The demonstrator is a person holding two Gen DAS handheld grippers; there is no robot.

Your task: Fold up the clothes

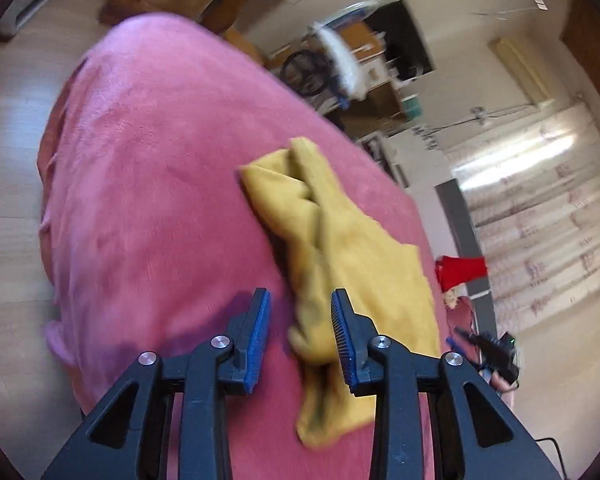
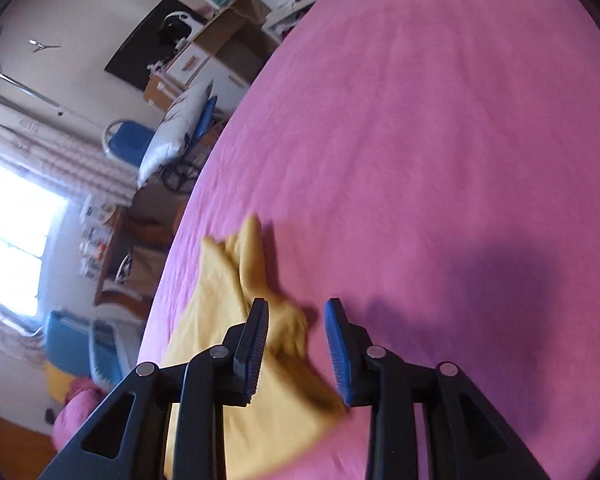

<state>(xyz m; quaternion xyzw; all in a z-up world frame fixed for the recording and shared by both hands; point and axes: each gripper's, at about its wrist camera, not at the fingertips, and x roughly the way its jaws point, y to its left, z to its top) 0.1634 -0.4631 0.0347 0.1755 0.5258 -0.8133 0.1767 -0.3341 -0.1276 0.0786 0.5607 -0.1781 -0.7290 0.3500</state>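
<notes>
The rumpled mustard-yellow cloth garment lies on the pink fleece-covered bed, long axis running away from both wide-open, empty grippers, left gripper and right gripper equally near.

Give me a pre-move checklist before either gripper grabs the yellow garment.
1. Left gripper open: ok, jaws apart.
2. Right gripper open: ok, jaws apart.
3. Both grippers free of cloth: ok, neither is clamped on anything.
4. Garment lies on the pink blanket: ok.
5. Garment flat for folding: not ok, it is crumpled with twisted folds.
6. Which edge or corner to grab: cannot tell, the pictures are blurred.
</notes>
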